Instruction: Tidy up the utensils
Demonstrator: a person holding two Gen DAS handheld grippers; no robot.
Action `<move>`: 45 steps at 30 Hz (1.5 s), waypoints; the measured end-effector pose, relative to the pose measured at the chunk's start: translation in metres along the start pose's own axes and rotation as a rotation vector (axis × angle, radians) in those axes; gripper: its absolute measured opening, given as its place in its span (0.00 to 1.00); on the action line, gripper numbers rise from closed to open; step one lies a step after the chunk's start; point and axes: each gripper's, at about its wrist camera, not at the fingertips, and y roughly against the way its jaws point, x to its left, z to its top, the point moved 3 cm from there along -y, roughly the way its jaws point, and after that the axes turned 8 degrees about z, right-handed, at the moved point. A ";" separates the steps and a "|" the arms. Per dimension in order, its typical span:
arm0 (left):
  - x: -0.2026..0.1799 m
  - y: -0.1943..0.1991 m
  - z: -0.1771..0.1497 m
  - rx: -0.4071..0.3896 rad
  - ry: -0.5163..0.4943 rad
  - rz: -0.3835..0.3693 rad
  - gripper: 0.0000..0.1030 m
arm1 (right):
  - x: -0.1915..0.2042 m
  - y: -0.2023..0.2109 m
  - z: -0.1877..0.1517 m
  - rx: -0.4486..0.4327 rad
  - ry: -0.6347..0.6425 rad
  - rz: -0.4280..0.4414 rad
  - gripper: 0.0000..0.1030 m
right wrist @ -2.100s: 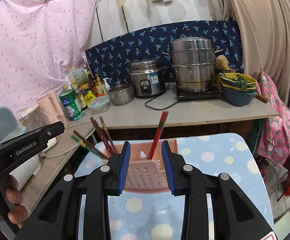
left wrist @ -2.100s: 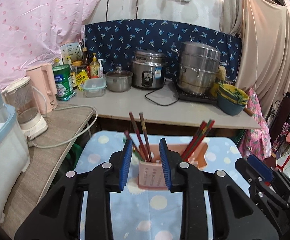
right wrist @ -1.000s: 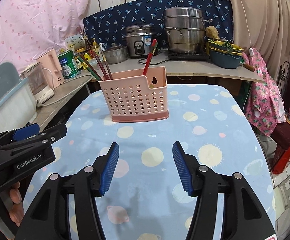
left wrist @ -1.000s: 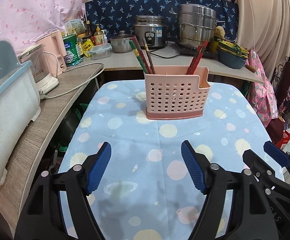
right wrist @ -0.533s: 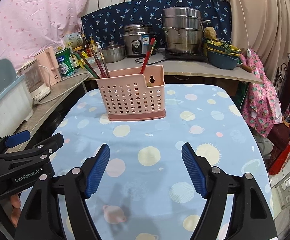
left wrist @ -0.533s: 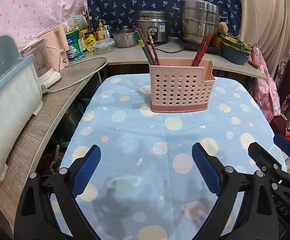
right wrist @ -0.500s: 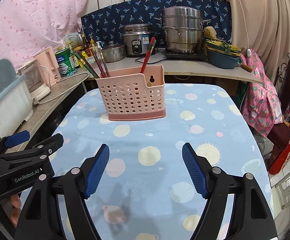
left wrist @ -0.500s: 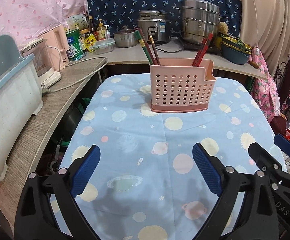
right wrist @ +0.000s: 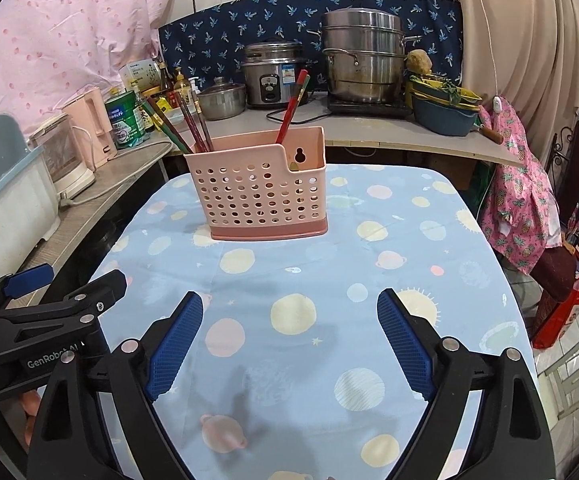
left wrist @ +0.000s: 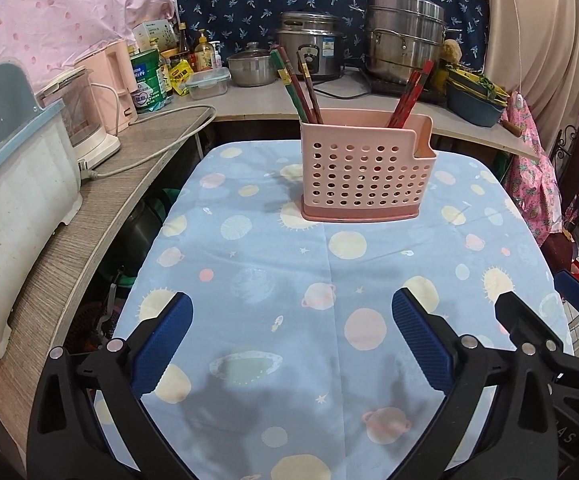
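Note:
A pink perforated utensil holder (left wrist: 365, 172) stands upright on the blue planet-print tablecloth (left wrist: 289, 280); it also shows in the right wrist view (right wrist: 259, 196). Dark and green chopsticks (left wrist: 295, 84) lean in its left compartment, red chopsticks (left wrist: 409, 94) in its right; the right wrist view shows the dark ones (right wrist: 187, 120) and the red ones (right wrist: 293, 106). My left gripper (left wrist: 289, 340) is open and empty, low over the near part of the cloth. My right gripper (right wrist: 287, 340) is open and empty, beside it.
A wooden counter (left wrist: 89, 216) runs along the left with a white appliance (left wrist: 13, 168), a blender (left wrist: 85, 120) and a cable. The back counter holds a rice cooker (left wrist: 309, 50), a steel steamer pot (left wrist: 405, 48), a tin, bottles and bowls (left wrist: 473, 100).
Both grippers pulled back from the holder toward the near table edge and opened wide. In the last half second both have barely moved.

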 end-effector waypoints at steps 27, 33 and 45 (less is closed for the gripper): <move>-0.001 -0.027 0.026 -0.017 0.013 0.030 0.93 | -0.003 -0.029 0.021 -0.010 0.006 -0.028 0.83; -0.002 -0.034 0.032 -0.024 0.015 0.039 0.93 | -0.004 -0.037 0.027 -0.011 0.005 -0.029 0.83; -0.003 -0.044 0.037 -0.023 0.023 0.052 0.93 | -0.004 -0.045 0.031 -0.012 0.013 -0.035 0.83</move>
